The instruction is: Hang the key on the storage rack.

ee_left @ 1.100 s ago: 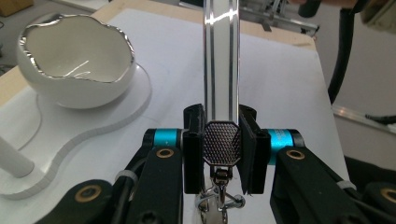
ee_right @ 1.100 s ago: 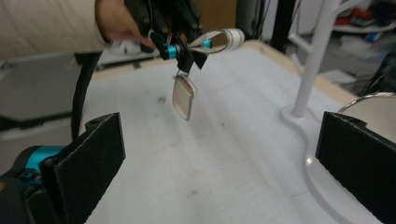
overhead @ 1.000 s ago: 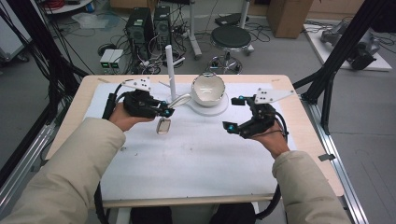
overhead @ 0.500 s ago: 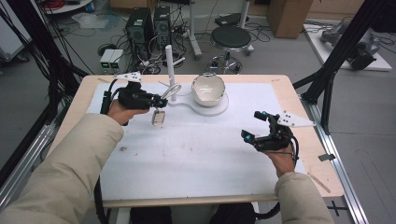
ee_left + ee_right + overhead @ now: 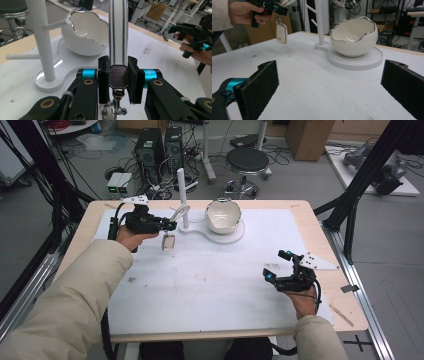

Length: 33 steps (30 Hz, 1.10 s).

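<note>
**Keychain aloft beside the hanger stand**

Left gripper [image 5: 167, 225] has its black jaws clamped on a silver-and-white striped strap [image 5: 118, 30], from whose metal clasp a small white oblong key fob [image 5: 169, 241] dangles clear of the white table mat [image 5: 210, 285]. Taking the white peg stand with its round base [image 5: 183, 195] as landmark: the fob hangs just to its left and slightly nearer the person; the white eggshell-shaped bowl with a silver jagged rim [image 5: 223, 215] sits on the stand's round base to its right. Right gripper [image 5: 272, 275], jaws spread wide and empty, rests well away, near the person's right-hand table edge.

Risks, as I judge them: the fob swings freely, so a quick move could knock the stand's pegs or bowl rim. The pinch is on a smooth strap, so it could slide through the pads. The loop may also miss a peg and drop.
</note>
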Tool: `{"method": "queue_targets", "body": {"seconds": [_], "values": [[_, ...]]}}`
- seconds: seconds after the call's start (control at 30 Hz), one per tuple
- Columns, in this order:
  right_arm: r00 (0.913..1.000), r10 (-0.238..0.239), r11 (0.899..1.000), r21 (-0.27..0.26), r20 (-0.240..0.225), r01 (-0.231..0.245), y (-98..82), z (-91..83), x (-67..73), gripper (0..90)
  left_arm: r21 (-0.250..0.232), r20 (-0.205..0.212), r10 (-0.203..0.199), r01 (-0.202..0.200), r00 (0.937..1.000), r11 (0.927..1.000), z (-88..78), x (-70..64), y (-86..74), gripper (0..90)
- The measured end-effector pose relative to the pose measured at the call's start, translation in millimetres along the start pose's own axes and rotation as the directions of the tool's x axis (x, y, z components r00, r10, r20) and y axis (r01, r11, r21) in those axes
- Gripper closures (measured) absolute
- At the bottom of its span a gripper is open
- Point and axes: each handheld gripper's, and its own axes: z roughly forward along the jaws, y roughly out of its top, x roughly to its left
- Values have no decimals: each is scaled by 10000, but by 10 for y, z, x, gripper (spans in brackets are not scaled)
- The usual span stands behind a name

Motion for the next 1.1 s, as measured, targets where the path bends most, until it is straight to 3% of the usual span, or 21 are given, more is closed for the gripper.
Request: {"method": "queue_targets", "body": {"seconds": [0.4, 0.77, 1.1], "values": [[9999, 122, 9999, -118, 78, -121, -127, -70, -20, 5, 48, -512, -528, 532, 9973, 9986, 70, 125, -17, 742], [9998, 98, 9997, 206, -162, -95, -234, -24, 7, 6, 88, -955, -617, 628, 9935, 9980, 91, 181, -9, 742], [10000, 47, 9999, 98, -75, -46, -284, -20, -11, 6, 160, -1081, -828, 850, 9907, 9962, 163, 228, -37, 742]]}}
